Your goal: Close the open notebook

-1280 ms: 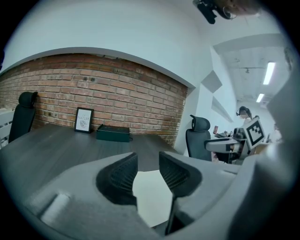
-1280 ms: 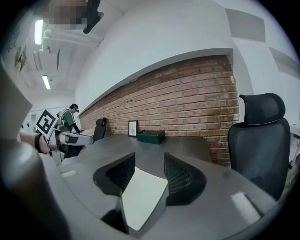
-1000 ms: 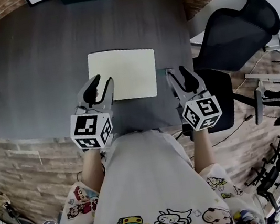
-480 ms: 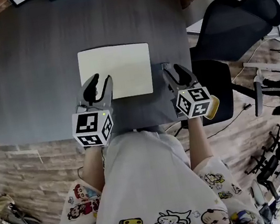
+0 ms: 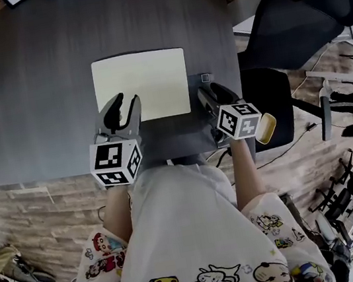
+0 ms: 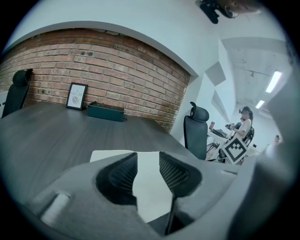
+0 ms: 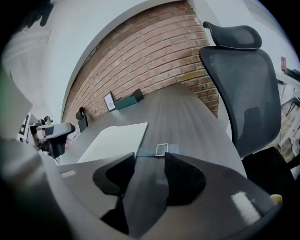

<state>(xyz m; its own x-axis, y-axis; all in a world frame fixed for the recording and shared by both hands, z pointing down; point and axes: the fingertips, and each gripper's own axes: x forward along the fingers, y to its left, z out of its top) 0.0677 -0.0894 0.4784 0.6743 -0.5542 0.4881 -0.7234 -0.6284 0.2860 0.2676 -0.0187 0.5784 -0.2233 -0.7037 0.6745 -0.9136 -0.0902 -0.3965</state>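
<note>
While the notebook (image 5: 141, 84) lies open flat on the table (image 5: 34, 94), the right gripper (image 5: 207, 90) has dropped and rolled beside its right edge. Left gripper (image 5: 123, 109) hovers over the near-left corner. Both sets of jaws apart, empty; closing likely imminent.

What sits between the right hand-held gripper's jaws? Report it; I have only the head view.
Observer: Nothing. The right hand-held gripper has its jaws apart over bare table.
Operator: Tell me what lies just ahead of it.
Observer: A bluish strap with a small rectangular buckle, lying beside the right edge of the open notebook.
Operator: Now report the left one.
Observer: The left hand-held gripper has its jaws apart too, and the notebook's pale page shows between them.
</note>
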